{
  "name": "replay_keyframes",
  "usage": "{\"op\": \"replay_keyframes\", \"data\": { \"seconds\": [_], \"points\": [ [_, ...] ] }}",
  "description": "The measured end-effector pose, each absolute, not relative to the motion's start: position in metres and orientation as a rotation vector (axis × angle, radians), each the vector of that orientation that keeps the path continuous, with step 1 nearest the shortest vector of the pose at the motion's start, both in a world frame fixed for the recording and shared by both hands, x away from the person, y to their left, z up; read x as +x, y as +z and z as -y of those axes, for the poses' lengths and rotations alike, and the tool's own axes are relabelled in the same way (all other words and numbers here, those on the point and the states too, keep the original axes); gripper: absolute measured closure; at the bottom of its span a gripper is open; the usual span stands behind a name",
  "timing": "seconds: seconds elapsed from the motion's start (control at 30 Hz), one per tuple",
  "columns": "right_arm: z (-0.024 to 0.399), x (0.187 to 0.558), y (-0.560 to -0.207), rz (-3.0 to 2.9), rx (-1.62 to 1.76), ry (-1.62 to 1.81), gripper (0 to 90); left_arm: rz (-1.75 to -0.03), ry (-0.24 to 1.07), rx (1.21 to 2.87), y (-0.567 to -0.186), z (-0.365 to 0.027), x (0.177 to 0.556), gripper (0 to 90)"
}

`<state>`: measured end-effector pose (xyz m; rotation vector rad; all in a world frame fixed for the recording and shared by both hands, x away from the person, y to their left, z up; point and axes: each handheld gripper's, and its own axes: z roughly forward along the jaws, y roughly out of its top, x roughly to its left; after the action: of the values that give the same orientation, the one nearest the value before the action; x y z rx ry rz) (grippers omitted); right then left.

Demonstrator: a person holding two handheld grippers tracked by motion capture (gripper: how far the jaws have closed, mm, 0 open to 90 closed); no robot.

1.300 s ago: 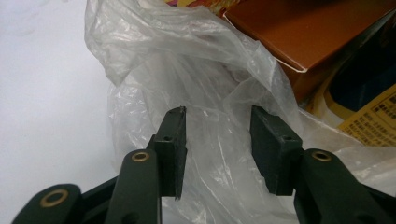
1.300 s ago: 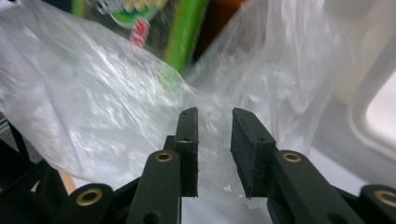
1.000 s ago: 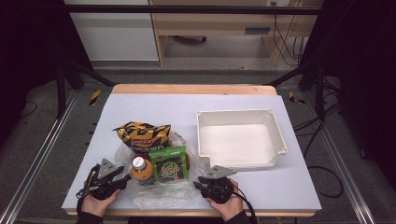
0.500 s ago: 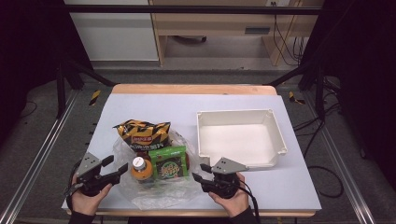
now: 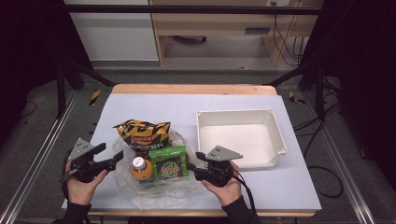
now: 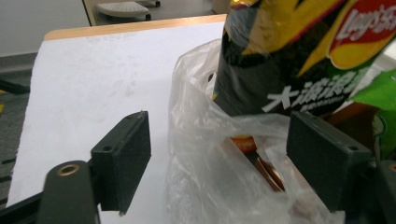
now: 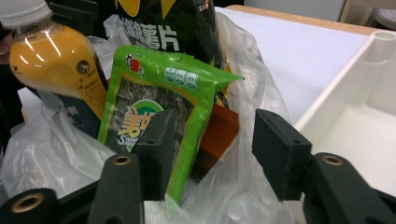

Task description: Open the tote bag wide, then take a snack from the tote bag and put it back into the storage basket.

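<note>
Your left gripper point(image 5: 111, 157) stands at the left edge of the clear bag point(image 5: 154, 186), jaws wide and just been opening; in the left gripper view a loose fold of the bag point(image 6: 219, 154) lies between them, but the pads are off it. Your right gripper point(image 5: 192, 164) sits at the bag's right edge, jaws part open and also just been opening, with bag film and the corner of the green pack point(image 7: 159, 116) in the gap and nothing pressed. The bag lies flat at the near edge of the table point(image 5: 187, 105), between your two hands, and on it lie the chips point(image 5: 142, 135) at the far side, the bottle point(image 5: 139, 168) near your left hand and the green pack point(image 5: 168, 162) near your right. The tray point(image 5: 275, 135) sits just right of your right gripper, so that hand is the nearer one for carrying anything over, and the green pack is its closest piece, lying straight ahead of the jaws with its long side running away from you.
</note>
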<state>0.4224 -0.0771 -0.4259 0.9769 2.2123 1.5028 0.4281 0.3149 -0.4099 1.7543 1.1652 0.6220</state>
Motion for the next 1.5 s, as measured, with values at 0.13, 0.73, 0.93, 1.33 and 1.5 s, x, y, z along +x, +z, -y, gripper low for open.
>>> {"op": "replay_keyframes", "data": {
  "seconds": [0.13,0.73,0.93,1.33,1.5],
  "points": [
    [0.073,0.428,-0.429,-2.210,0.997,1.493,45.2,-1.178,0.635,1.746,-0.412,-0.317,0.435,18.7],
    [0.051,0.441,-0.443,-2.312,0.986,1.463,45.7,-1.223,0.647,1.704,-0.423,-0.334,0.438,19.3],
    [0.047,0.449,-0.444,-2.311,1.009,1.497,45.8,-1.216,0.657,1.722,-0.425,-0.331,0.438,20.0],
    [0.045,0.455,-0.444,-2.349,0.991,1.565,72.6,-1.209,0.637,1.711,-0.427,-0.332,0.438,29.8],
    [0.051,0.451,-0.439,-2.349,0.953,1.581,78.7,-1.188,0.658,1.697,-0.427,-0.333,0.436,35.5]
  ]
}}
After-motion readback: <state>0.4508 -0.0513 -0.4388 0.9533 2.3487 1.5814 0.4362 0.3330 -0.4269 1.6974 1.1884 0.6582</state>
